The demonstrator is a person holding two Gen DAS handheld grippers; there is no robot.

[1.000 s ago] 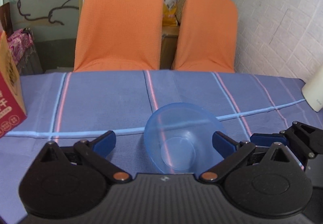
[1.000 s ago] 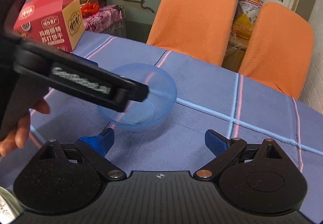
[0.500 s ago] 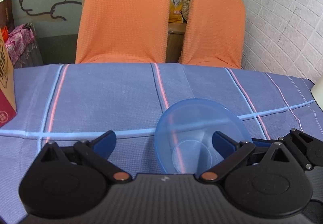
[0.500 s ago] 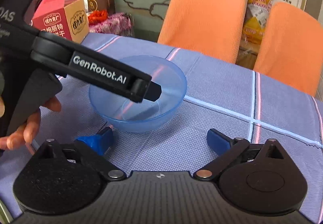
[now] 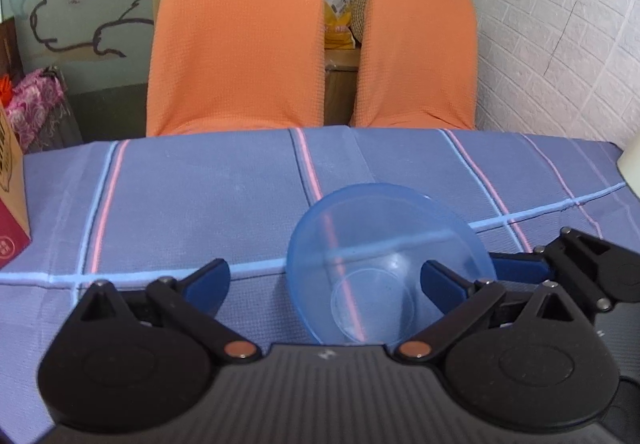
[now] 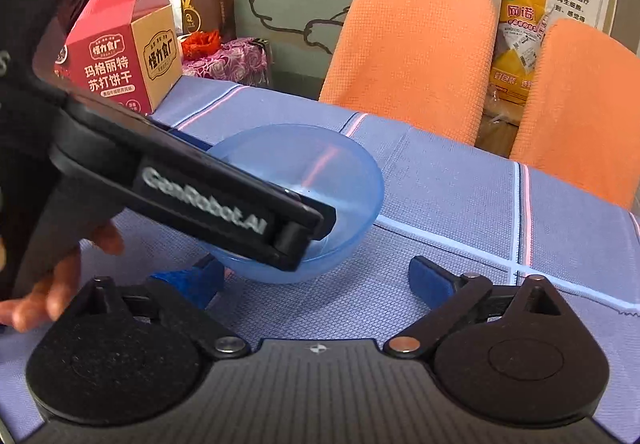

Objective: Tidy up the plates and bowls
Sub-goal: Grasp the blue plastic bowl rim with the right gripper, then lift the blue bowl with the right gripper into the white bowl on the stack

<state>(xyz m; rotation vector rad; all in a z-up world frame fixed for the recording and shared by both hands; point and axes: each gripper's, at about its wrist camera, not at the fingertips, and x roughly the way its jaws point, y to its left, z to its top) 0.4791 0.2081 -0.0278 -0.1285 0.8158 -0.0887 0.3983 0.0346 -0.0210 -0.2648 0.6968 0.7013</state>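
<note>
Left gripper (image 5: 326,286): jaws spread wide, nothing clamped. Its right fingertip (image 5: 438,280) sits inside the bowl; its left fingertip lies outside the bowl on the tablecloth side.

Bowl (image 5: 376,244): clear blue plastic, upright on the tablecloth (image 5: 200,204), directly ahead of the left gripper and offset toward its right finger. In the right wrist view the bowl (image 6: 320,172) lies ahead of the right gripper and to its left, with the left gripper's black body crossing over its near rim.

Right gripper (image 6: 316,278): jaws spread wide, empty, low over the cloth; bowl just beyond its left fingertip (image 6: 192,280), whether touching cannot be told.

Hand (image 6: 60,276): on the left gripper's handle, at the left edge of the right wrist view.

Box (image 6: 120,60): red and tan, far left beyond the bowl.

Chairs (image 5: 240,44): two, orange covers, past the table's far edge.
</note>
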